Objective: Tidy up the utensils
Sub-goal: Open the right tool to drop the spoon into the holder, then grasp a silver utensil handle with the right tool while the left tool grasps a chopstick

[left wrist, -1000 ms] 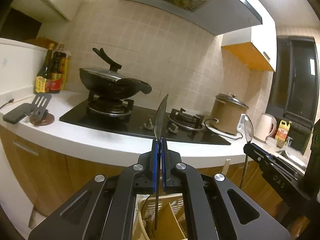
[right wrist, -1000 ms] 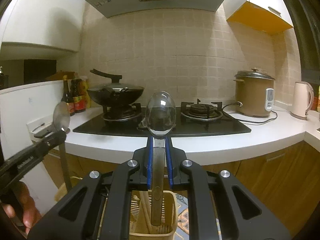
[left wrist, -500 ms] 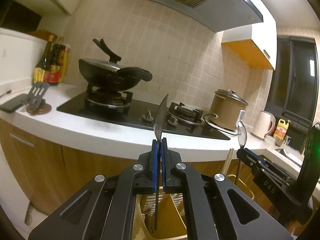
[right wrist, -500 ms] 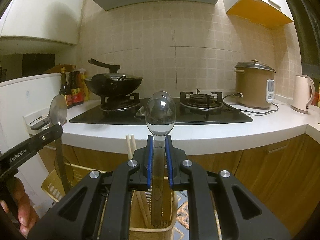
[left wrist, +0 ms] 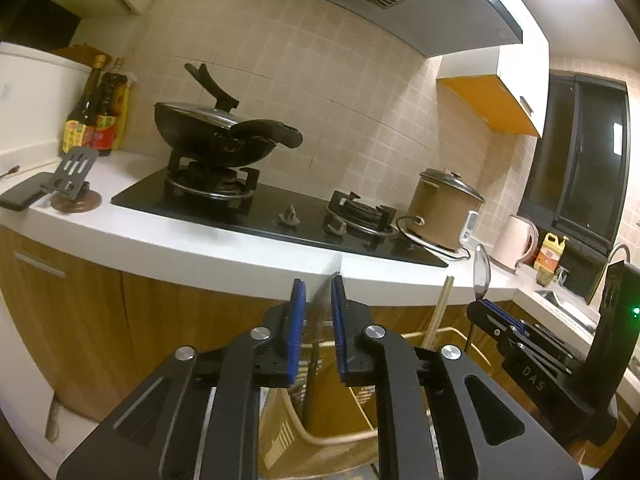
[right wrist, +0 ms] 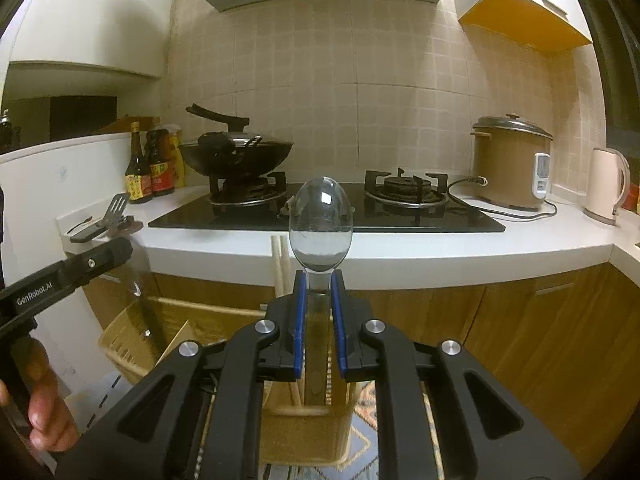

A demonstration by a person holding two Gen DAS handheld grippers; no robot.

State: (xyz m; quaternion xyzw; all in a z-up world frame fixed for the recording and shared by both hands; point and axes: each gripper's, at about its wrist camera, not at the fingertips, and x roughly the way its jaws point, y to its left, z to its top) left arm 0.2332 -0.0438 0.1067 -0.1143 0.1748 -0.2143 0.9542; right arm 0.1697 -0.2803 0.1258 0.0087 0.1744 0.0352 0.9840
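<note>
My left gripper hangs over a tan utensil basket, and its jaws are opening. A thin metal spoon, blurred and edge-on, slips down between the blue pads into the basket, and the pads no longer press on it. In the right wrist view that spoon is a faint streak below the left gripper. My right gripper is shut on the handle of a large metal spoon, bowl up, above the basket. From the left wrist view, the right gripper holds its spoon upright at right.
Wooden chopsticks stand in the basket. Behind it runs a white counter with a black hob, a wok, sauce bottles, a rice cooker and a kettle. A hand grips the left tool.
The left jaws have parted and the spoon they held has dropped from above the pads down toward the basket. The right gripper has sunk slightly with its spoon.
</note>
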